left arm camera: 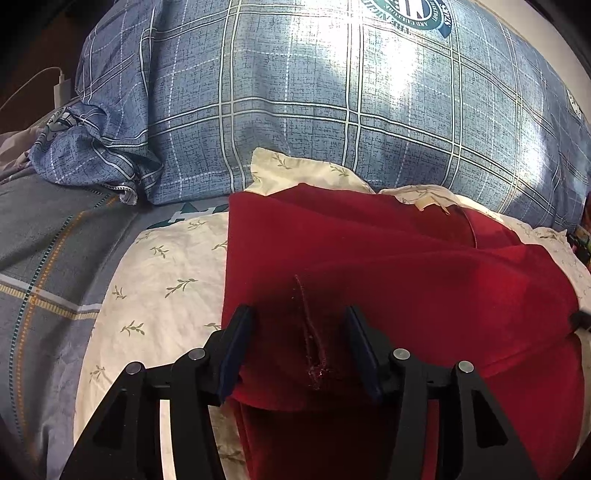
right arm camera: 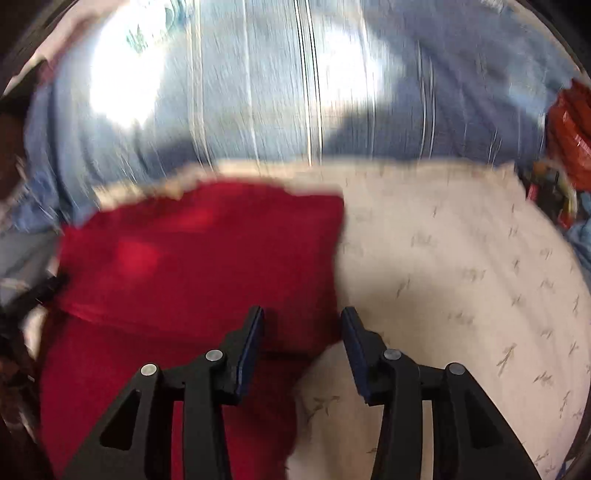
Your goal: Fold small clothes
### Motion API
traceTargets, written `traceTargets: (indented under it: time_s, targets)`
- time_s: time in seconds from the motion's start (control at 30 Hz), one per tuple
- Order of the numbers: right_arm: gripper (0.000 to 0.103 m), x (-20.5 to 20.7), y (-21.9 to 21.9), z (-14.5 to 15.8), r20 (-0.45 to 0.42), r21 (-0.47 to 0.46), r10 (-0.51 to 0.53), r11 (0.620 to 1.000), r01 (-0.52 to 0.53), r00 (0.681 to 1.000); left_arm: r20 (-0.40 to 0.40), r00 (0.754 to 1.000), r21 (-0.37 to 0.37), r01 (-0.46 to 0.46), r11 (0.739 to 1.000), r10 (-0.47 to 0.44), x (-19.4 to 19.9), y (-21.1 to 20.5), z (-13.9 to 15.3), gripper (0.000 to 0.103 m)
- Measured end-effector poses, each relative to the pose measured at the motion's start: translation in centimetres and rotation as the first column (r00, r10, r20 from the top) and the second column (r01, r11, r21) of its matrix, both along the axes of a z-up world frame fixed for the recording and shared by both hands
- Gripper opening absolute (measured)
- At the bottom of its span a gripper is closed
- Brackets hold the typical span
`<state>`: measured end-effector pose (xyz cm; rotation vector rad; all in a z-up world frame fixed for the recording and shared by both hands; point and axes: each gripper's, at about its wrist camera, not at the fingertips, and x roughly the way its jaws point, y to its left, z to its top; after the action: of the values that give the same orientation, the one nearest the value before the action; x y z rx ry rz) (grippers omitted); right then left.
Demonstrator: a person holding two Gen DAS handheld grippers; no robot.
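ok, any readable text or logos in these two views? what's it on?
Round green-and-white emblem on the blue plaid duvet: ring lettering, cropped and too small to read.
Small tag at the duvet's right edge: unreadable.
Right wrist view: motion-blurred, nothing legible.
Red garment: no text.

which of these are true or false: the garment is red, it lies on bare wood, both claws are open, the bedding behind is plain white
1. The garment is red: true.
2. It lies on bare wood: false; it lies on a cream leaf-print cloth.
3. Both claws are open: true; the left claw and the right claw stand apart, pads pressing nothing.
4. The bedding behind is plain white: false; the pillow is blue plaid.
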<state>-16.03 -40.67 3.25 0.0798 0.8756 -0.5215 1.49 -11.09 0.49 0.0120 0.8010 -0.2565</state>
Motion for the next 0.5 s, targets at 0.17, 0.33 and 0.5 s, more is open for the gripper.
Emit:
traceTargets:
  time_s: [0.17, 0.33, 0.5]
  targets:
    - [0.05, -1.7, 0.0, 1.1, 0.052, 0.086, -0.005, 0.996, 0.001, 0.999, -0.021, 1.0, -0.064, 0.013, 0.998, -0.014, -0.3, 1.4, 0.5, 0.056]
    - [0.067, -5.0, 1.6, 2.8, 0.07, 0.1, 0.062, 0.993, -0.069, 0.996, -0.067, 0.998, -0.095, 0.014, 0.995, -0.021, -1.8, 2.8, 0.5, 0.071]
    - [0.075, -9.1, 3.0, 3.2, 0.077, 0.147, 0.123, 0.98, -0.133, 0.989, -0.099, 0.994, -0.132, 0.027, 0.991, -0.04, -4.7, 4.4, 2.2, 0.071]
